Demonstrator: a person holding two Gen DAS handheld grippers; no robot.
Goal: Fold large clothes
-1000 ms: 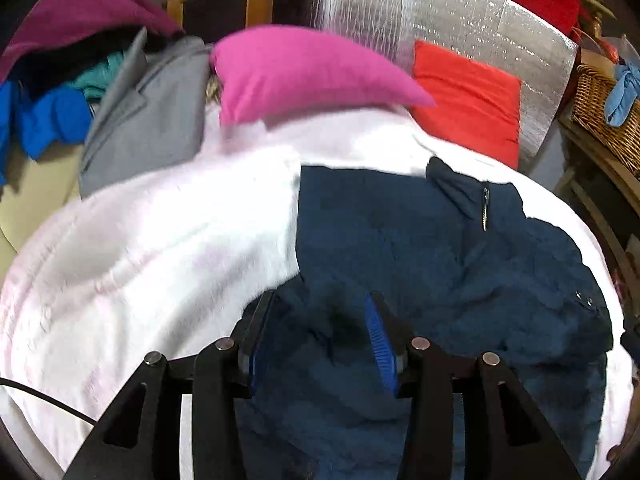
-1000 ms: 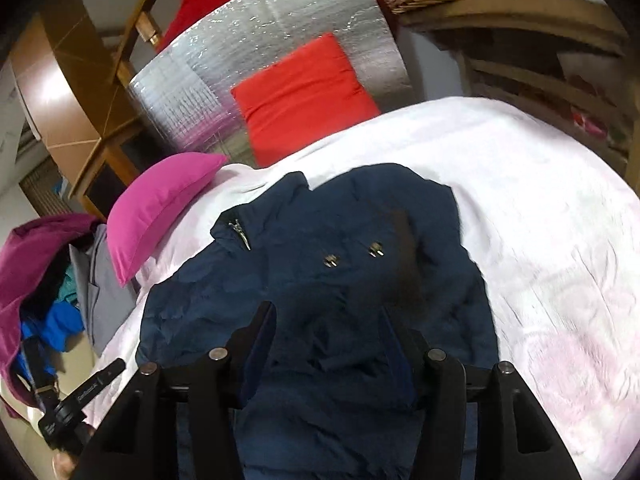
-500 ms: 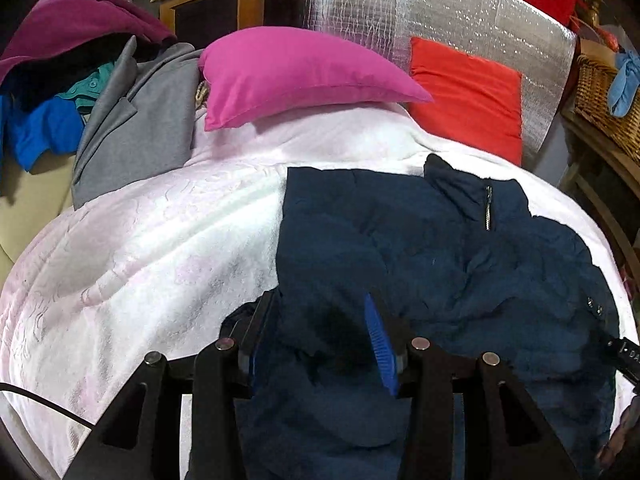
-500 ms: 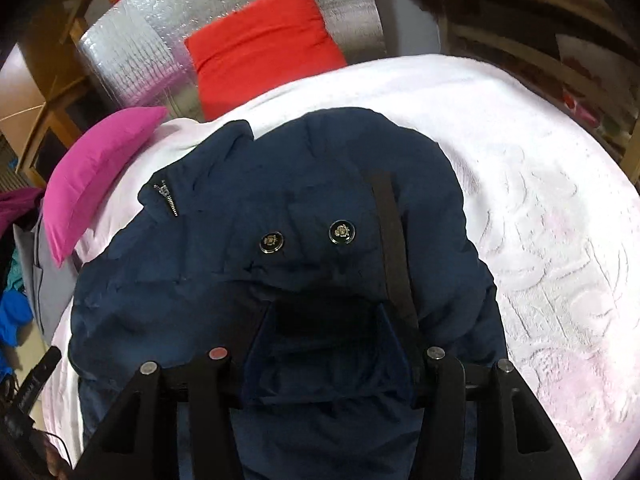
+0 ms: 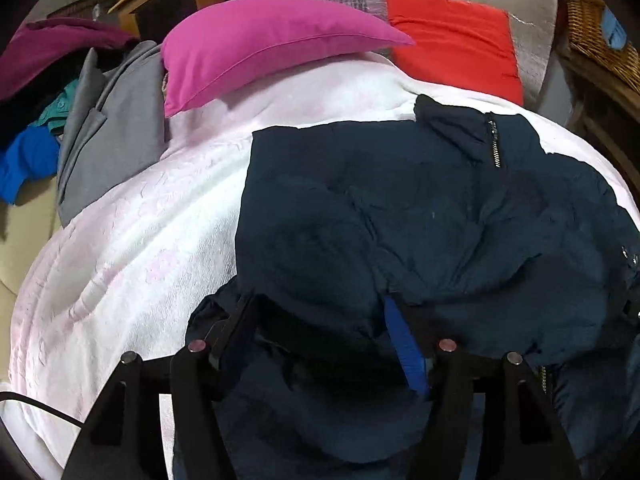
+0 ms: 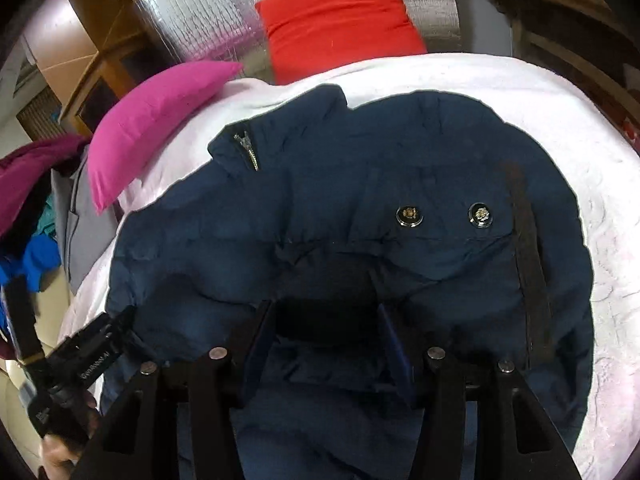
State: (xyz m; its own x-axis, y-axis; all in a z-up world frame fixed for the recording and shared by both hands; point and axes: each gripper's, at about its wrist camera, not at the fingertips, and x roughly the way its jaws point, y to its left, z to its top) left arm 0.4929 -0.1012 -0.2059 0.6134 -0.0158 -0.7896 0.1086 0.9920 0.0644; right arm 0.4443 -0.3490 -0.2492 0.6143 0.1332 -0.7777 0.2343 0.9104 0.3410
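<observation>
puffy navy jacket (image 5: 420, 220), embossed white blanket (image 5: 132, 264)

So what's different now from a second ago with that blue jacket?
Both grippers came down closer over the navy jacket, which now fills more of each view. The left gripper is opening its jaws around a bunched fold. The right gripper kept its jaws about the same, fabric between them. The pink pillow, red cushion and white blanket stayed put.

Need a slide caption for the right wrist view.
Right tool gripping a fold of the navy jacket on the white blanket.
</observation>
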